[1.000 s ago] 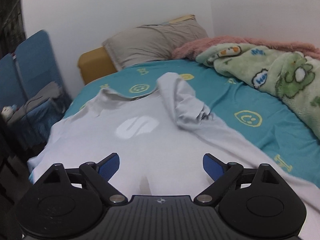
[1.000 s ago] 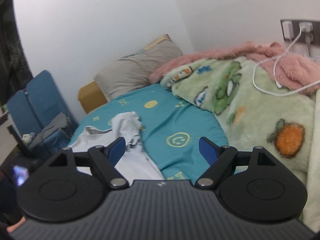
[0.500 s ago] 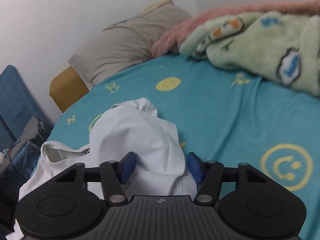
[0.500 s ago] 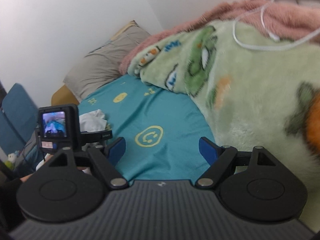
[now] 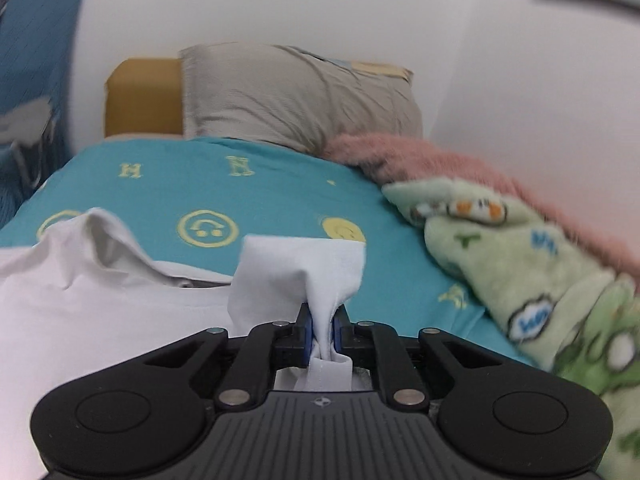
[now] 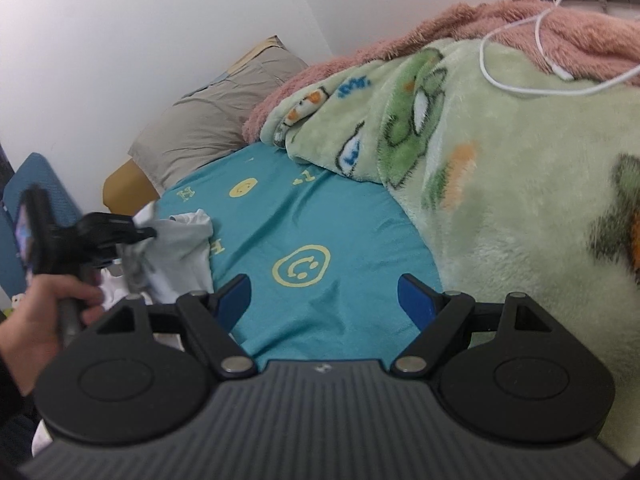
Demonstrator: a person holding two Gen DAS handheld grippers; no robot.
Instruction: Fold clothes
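Jaws of left gripper (image 5: 321, 330) are closing on white shirt (image 5: 100, 304) sleeve, pointing toward pillow (image 5: 300, 96); right gripper (image 6: 323, 292) gapes empty.

Quick count of the bed (image 5: 280, 200): one white shirt (image 5: 100, 300), one grey pillow (image 5: 296, 96), two fleece blankets, one green (image 6: 500, 160) and one pink (image 6: 580, 28), plus one white cable (image 6: 516, 84) lying across them. Two grippers (image 5: 321, 330) (image 6: 324, 292) and one hand (image 6: 40, 316) in view.

Home bedroom: bed sheet (image 5: 280, 196), pillow (image 5: 300, 96), fleece blanket (image 6: 500, 140).
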